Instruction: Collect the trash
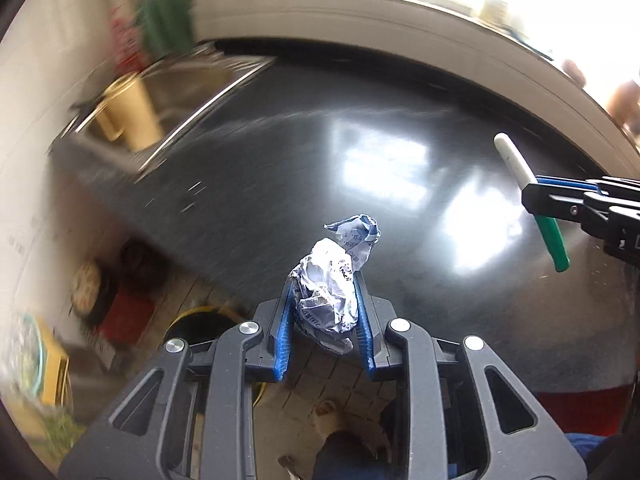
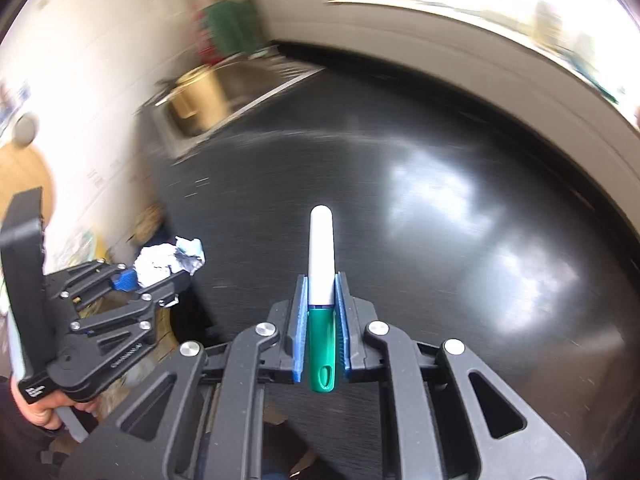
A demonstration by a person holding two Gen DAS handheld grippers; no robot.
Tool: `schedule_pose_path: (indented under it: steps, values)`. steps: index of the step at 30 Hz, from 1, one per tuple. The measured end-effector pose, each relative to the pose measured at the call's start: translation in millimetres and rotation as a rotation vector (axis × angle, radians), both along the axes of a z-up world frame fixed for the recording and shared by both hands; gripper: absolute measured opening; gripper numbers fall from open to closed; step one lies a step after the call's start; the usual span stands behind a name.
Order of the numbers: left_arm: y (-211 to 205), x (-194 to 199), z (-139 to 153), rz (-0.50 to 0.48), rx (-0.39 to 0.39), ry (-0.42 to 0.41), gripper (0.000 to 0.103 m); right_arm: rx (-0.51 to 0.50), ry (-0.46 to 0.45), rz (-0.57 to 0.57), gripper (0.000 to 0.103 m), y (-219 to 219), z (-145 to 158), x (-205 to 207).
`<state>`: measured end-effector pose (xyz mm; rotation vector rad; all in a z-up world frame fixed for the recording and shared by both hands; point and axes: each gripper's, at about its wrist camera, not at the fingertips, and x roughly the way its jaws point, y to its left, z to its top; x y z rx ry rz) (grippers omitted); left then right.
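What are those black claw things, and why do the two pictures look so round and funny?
They are grabbers that a person holds, one in each hand. Each carries a small camera with a very wide lens, which bends the picture round. One picture looks along the left grabber: its blue fingers squeeze a crumpled wrapper. The other looks along the right grabber, which pinches a white and green pen. Each camera also sees the other grabber off to the side. Below is a shiny dark counter with a sink at its far end.
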<state>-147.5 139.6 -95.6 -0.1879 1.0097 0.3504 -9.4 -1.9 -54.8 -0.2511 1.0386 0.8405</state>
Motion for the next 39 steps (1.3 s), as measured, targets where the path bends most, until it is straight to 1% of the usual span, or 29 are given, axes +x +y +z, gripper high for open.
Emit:
schedule_pose_path:
  steps: [5,10,14,18,20,22,24,28,35,37,39]
  values:
    - [54,-65,-21,0.172,-0.014,0.047,0.027,0.007,0.061,0.198,0.014,83,-13,-51]
    - [96,-118,-42,0.31,-0.037,0.076,0.027,0.004,0.148,0.335,0.014,145,-31,-99]
    - [118,-138,-52,0.355,-0.054,0.079,0.027,-0.019,0.185,0.416,0.014,190,-44,-128]
    - [138,-145,-65,0.38,-0.071,0.071,0.027,-0.047,0.198,0.449,0.014,222,-58,-142]
    - [152,-147,-76,0.39,-0.084,0.065,0.027,-0.064,0.21,0.45,0.014,236,-68,-143]
    - [164,-149,-85,0.393,-0.09,0.08,0.027,-0.08,0.223,0.44,0.014,246,-77,-145]
    - [170,-151,-91,0.397,-0.099,0.082,0.027,-0.093,0.238,0.429,0.014,254,-84,-144]
    - [177,-153,-97,0.394,-0.111,0.08,0.027,-0.106,0.235,0.427,0.014,261,-91,-143]
    - [186,-150,-104,0.372,-0.134,0.071,0.028,-0.113,0.222,0.414,0.014,275,-96,-146]
    - [190,-149,-106,0.364,-0.139,0.068,0.032,-0.115,0.216,0.407,0.014,276,-95,-147]
    - [193,-148,-108,0.358,-0.148,0.066,0.046,-0.116,0.223,0.404,0.016,280,-98,-146]
